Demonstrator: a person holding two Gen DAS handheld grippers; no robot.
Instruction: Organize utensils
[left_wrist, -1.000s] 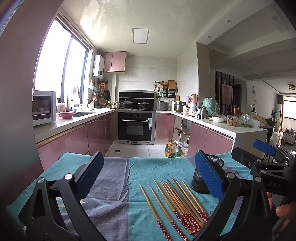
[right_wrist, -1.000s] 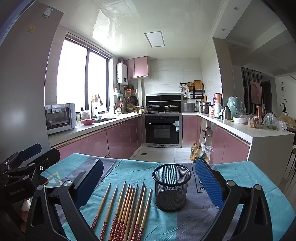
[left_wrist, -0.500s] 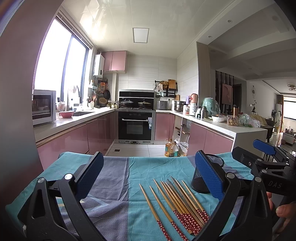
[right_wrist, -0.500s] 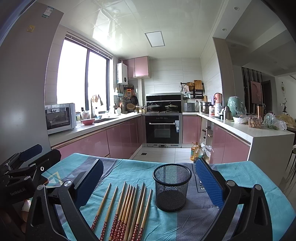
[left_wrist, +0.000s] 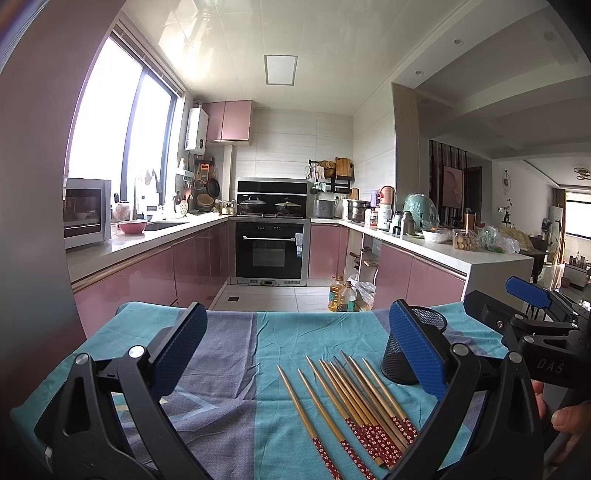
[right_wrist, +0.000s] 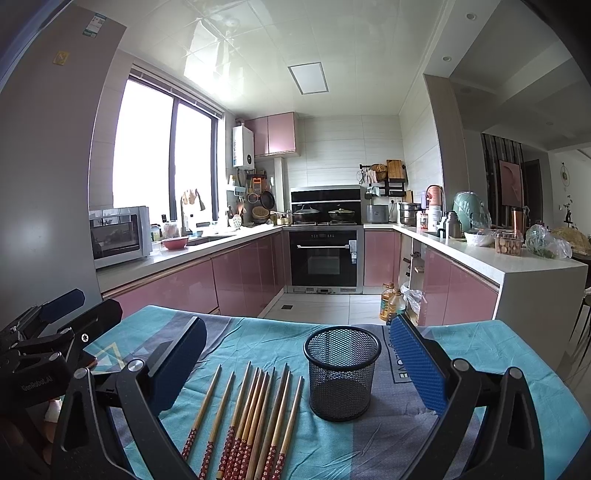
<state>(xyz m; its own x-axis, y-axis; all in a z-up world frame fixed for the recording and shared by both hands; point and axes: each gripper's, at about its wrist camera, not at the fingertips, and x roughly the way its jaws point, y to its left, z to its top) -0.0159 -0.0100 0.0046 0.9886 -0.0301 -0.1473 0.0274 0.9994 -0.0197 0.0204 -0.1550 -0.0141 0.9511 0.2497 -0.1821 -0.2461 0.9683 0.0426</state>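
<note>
Overhead, both grippers hung above a table covered by a teal and grey cloth (right_wrist: 491, 354), neither touching anything. Left gripper (left_wrist: 295, 354) had its blue-padded fingers (left_wrist: 415, 350) spread wide apart, nothing between them; right gripper (right_wrist: 299, 363) likewise stood released, its fingers (right_wrist: 417, 365) wide and empty. Wooden chopsticks (right_wrist: 255, 410) with red patterned handle ends lay flat on the cloth in a loose row, roughly parallel, some touching their neighbours, tips pointing away toward the kitchen. Black mesh cup (right_wrist: 341, 373) stood upright just beside the chopsticks on their right, apart from them, and looked empty from the right wrist view. From the left wrist view the chopsticks (left_wrist: 347, 402) sat right of centre, and the mesh cup (left_wrist: 410, 350) was partly hidden behind the left gripper's right finger. Part of a hand (left_wrist: 569, 417) showed at the right edge of that view, gripping the right tool's body. Pink cabinets (right_wrist: 243, 273) and a built-in oven (right_wrist: 323, 258) stood well beyond the table.
</note>
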